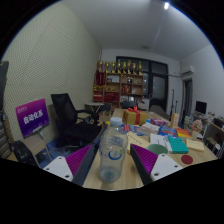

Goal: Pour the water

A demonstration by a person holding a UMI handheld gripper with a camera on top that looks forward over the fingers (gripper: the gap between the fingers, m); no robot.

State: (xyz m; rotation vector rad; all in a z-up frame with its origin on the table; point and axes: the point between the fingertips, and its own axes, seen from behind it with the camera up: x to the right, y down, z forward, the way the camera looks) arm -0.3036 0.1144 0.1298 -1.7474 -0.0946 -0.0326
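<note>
A clear plastic water bottle (pixel 112 153) with a blue mark on its side stands up between my fingers, its top reaching a little above them. My gripper (pixel 112 163) holds it, with the purple pad of the left finger (pixel 78 160) and that of the right finger (pixel 147 160) pressing on its two sides. The bottle is lifted above the wooden table (pixel 165 165). I cannot make out a cup or other vessel for the water.
Beyond the bottle the table bears many coloured boxes and packets (pixel 150 130). A black office chair (pixel 70 118) stands left of the table, a purple screen (pixel 32 117) further left. Shelves with yellow items (pixel 120 80) line the far wall.
</note>
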